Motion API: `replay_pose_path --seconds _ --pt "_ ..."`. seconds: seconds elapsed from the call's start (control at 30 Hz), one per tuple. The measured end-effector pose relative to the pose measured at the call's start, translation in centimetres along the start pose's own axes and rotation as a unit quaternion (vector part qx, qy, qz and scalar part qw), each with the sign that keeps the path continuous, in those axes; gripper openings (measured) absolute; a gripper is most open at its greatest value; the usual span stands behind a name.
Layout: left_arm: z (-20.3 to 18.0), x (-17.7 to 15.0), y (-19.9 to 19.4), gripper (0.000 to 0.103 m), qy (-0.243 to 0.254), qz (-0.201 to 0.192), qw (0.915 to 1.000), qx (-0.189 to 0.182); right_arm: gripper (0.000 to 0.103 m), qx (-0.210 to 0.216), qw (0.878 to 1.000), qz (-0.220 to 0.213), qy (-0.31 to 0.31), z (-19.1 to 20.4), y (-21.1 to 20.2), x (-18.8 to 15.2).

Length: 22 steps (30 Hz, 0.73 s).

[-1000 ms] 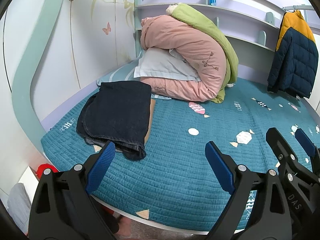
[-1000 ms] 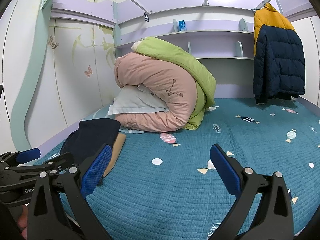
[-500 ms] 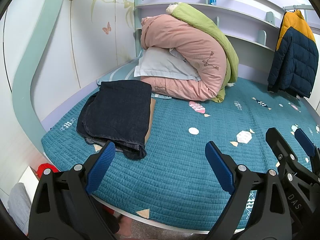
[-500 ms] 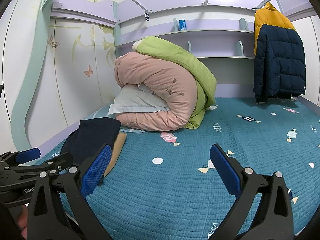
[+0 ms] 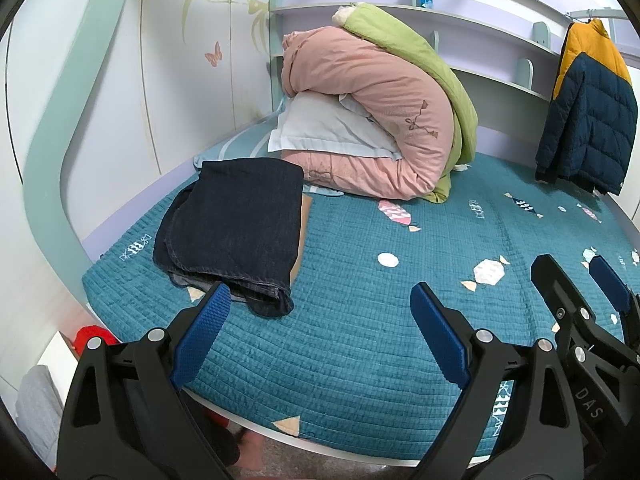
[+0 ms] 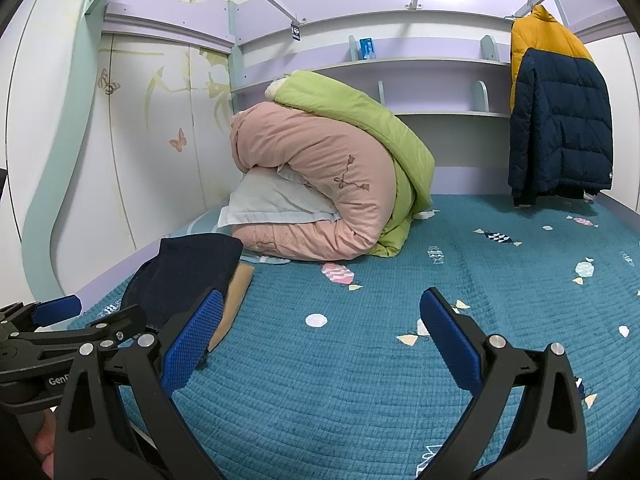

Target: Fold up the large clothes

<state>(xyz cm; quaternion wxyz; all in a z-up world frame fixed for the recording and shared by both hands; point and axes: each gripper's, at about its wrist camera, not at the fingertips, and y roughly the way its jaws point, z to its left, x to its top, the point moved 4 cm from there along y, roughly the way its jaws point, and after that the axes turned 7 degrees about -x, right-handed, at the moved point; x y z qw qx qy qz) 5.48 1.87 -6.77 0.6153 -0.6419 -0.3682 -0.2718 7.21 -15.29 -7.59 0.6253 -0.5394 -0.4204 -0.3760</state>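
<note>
A folded dark denim garment lies on the teal bed cover at the left, with a tan piece showing under its right edge. It also shows in the right wrist view. My left gripper is open and empty, just in front of and right of the garment's near corner. My right gripper is open and empty, above the bed to the right of the garment. Each gripper shows at the edge of the other's view.
A rolled pink and green quilt with a pale pillow sits at the back of the bed. A navy and yellow puffer jacket hangs at the right. Wall panels close the left side. The bed's front edge is near.
</note>
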Motion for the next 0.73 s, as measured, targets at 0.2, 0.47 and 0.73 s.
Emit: replay_pose_path --seconds 0.2,0.47,0.73 --pt "0.05 -0.02 -0.03 0.092 0.003 -0.004 1.0000 0.000 0.095 0.002 1.000 0.001 0.001 0.10 0.08 -0.07" --pt "0.21 -0.13 0.02 0.092 0.002 0.002 1.0000 -0.003 0.095 0.003 1.000 0.002 0.002 0.07 0.00 -0.27" --pt "0.35 -0.01 0.33 0.092 0.004 0.010 0.9999 -0.003 0.095 0.001 1.000 0.002 0.001 0.09 0.00 -0.30"
